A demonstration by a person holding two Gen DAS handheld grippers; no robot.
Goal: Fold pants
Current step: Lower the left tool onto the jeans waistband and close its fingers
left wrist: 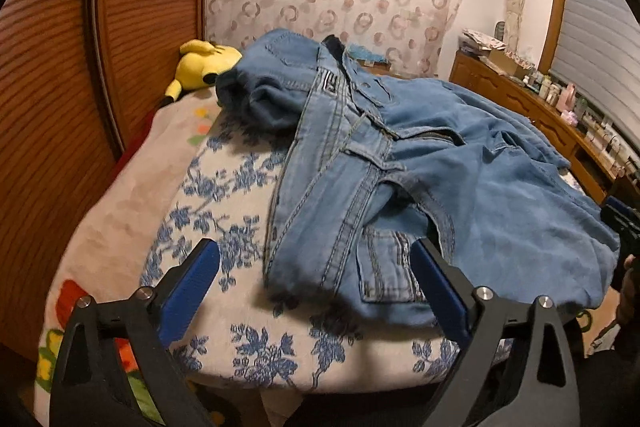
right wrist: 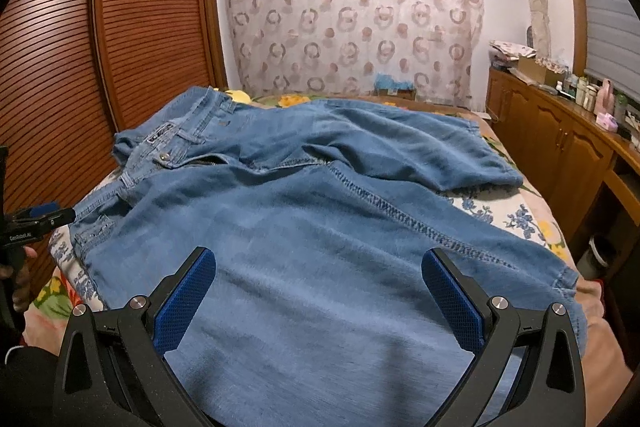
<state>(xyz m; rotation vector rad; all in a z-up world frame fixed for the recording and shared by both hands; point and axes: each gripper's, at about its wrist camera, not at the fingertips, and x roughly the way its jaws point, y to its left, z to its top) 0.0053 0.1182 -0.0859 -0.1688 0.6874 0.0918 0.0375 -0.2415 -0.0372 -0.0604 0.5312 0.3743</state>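
Light blue denim pants (left wrist: 460,179) lie rumpled on the bed (left wrist: 224,195), which has a blue-flowered sheet. In the left wrist view my left gripper (left wrist: 314,251) is open, its blue pads either side of the near waist corner with the back pocket (left wrist: 386,267); the pads do not press on the cloth. In the right wrist view my right gripper (right wrist: 319,259) stands open over a flat pant leg (right wrist: 320,227), and the waistband (right wrist: 172,135) lies at the far left. The left gripper (right wrist: 40,215) also shows at that view's left edge.
A yellow plush toy (left wrist: 204,61) lies at the head of the bed. A slatted wooden wardrobe (right wrist: 60,67) runs along the left. A wooden cabinet (right wrist: 560,147) with bottles stands at the right. A patterned curtain (right wrist: 352,19) covers the far wall.
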